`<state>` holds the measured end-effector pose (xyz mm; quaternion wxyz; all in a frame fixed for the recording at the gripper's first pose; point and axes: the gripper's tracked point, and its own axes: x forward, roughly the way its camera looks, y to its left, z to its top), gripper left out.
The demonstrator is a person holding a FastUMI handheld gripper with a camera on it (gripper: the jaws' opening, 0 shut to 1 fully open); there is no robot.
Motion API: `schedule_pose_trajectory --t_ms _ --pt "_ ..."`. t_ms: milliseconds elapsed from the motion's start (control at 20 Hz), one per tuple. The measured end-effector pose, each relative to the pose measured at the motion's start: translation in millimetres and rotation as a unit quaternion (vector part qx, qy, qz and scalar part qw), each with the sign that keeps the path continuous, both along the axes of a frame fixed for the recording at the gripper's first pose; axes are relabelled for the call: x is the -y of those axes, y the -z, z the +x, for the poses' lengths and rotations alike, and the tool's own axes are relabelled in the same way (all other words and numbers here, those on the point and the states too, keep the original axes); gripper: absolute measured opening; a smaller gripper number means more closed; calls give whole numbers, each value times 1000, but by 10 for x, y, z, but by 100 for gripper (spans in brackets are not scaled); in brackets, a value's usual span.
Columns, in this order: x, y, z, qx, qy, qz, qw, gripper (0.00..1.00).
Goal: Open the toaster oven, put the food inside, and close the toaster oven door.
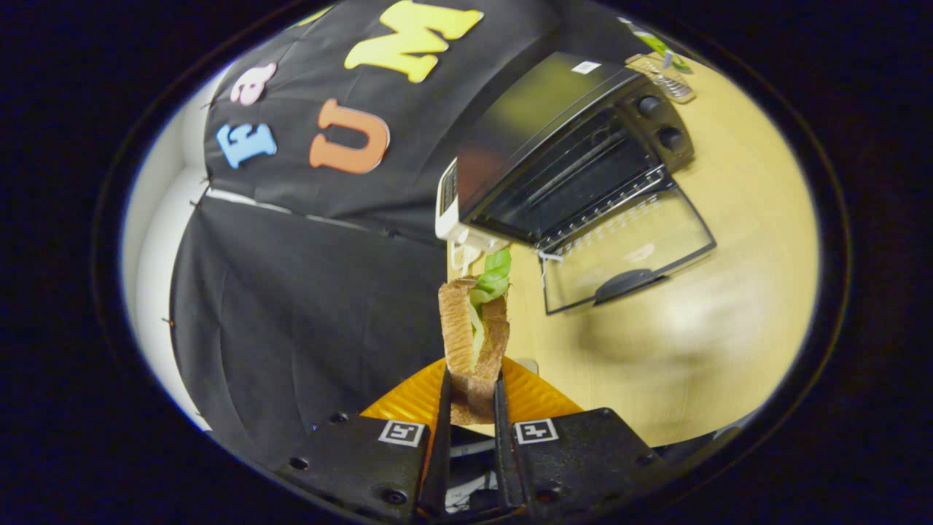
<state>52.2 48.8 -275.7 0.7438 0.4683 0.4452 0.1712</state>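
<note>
Sandwich (474, 343) — lower end sitting hidden between the fingers (443, 430) of the hand-held gripper (472, 408). Orange plate (532, 397) lying mostly covered behind them. Small object (663, 69) beyond the toaster oven (568, 146) — too small, blurring at the table (743, 292) edge.

The hand-held gripper (472, 399) pinches a sandwich (475, 343) between its fingers, above a plate (536, 397) on the worktop (743, 292). At one o'clock beyond them sits the toaster oven (561, 146), its door (627, 251) dropped flat toward the gripper.

The pale wooden table (736, 240) carries the open toaster oven (561, 153) and an orange plate (408, 397).
</note>
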Motion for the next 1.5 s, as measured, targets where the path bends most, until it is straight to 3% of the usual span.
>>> schedule_pose_trajectory --t_ms 250,800,1000,1200,1300,1400,1500 --pt "288 422 620 17 113 46 992 32" --pt "564 1195 1888 87 261 102 956 31" --pt "445 1325 2161 105 283 114 946 32" --pt "234 1394 2258 115 264 86 954 39" --pt "174 1340 2253 129 249 60 958 47" --pt "132 1379 2294 124 228 5 966 66" --pt "104 1402 2251 119 214 -15 969 70"
